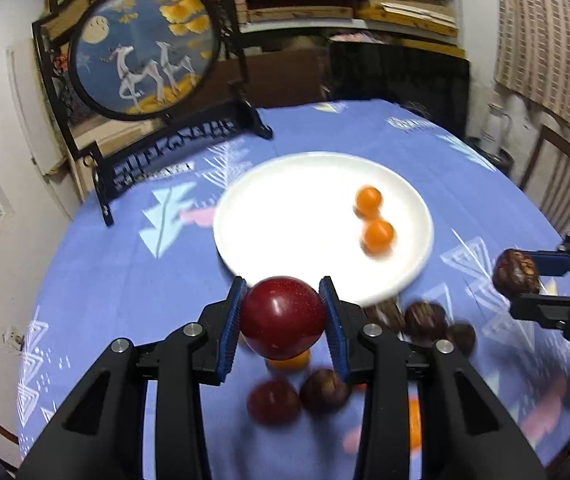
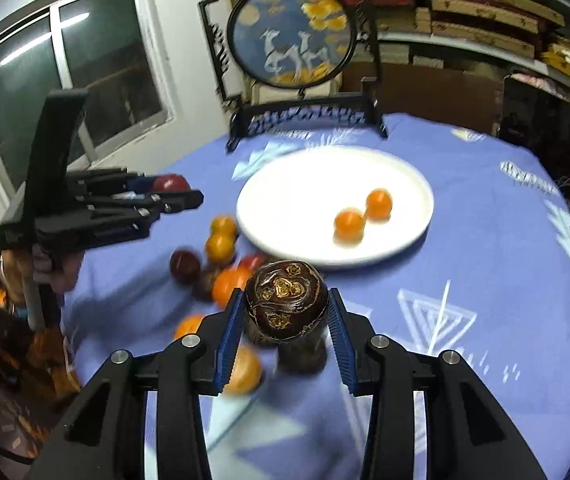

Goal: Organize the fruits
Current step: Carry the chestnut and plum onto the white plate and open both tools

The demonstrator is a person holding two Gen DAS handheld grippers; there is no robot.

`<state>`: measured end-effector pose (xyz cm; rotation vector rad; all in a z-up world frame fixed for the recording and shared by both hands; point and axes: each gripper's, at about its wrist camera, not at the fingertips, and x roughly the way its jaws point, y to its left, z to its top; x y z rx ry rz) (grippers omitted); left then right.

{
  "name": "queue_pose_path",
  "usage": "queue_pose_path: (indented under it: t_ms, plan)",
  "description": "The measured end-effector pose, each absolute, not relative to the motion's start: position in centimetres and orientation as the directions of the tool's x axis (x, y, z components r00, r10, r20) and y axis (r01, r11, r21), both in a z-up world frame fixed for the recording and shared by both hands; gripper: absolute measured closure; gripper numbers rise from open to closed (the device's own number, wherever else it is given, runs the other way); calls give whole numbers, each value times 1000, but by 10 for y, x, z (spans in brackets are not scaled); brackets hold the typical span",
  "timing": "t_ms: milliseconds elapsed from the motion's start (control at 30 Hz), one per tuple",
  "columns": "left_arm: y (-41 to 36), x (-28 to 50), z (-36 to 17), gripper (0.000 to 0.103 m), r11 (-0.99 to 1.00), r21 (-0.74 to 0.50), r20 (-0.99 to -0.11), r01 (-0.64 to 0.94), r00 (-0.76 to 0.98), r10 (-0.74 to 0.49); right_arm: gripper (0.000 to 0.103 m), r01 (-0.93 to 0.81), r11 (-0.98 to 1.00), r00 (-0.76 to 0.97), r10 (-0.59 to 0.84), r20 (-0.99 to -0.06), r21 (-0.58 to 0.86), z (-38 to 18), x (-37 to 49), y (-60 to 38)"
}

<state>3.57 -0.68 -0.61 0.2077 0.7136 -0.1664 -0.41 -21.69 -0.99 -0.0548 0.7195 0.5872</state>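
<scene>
Where shelves loom, blue tablecloth (image 1: 117,280) underneath.

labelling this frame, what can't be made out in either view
- Left wrist view: the loose fruit under the left gripper is blurred and partly hidden by the held red fruit and the fingers; no count.
- Right wrist view: the pile is blurred, partly behind the right gripper and its dark brown fruit.

Red fruit (image 1: 282,316) clamped in left gripper (image 1: 283,322), above white plate (image 1: 285,216) edge, two oranges (image 1: 373,220) on it.
</scene>
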Motion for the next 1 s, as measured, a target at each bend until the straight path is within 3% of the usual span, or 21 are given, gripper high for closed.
queue_pose_path:
  t_ms: [300, 667, 833, 1000]
  plan:
    - [-14, 98, -3, 67, 981, 131, -635, 142, 772, -26, 61, -493, 845, 666, 520, -534, 207, 20, 57, -206]
    - [-18, 151, -9, 66, 989, 97, -651, 112, 759, -22, 61, -481, 850, 682, 516, -519, 214, 22, 110, -189]
    - [-18, 154, -20, 66, 992, 89, -636, 94, 772, -16, 61, -466, 839, 700, 543, -463, 280, 9, 116, -197]
    - [-14, 160, -27, 66, 990, 91, -656, 109, 755, -23, 61, -454, 843, 666, 537, -519, 289, -8, 127, -195]
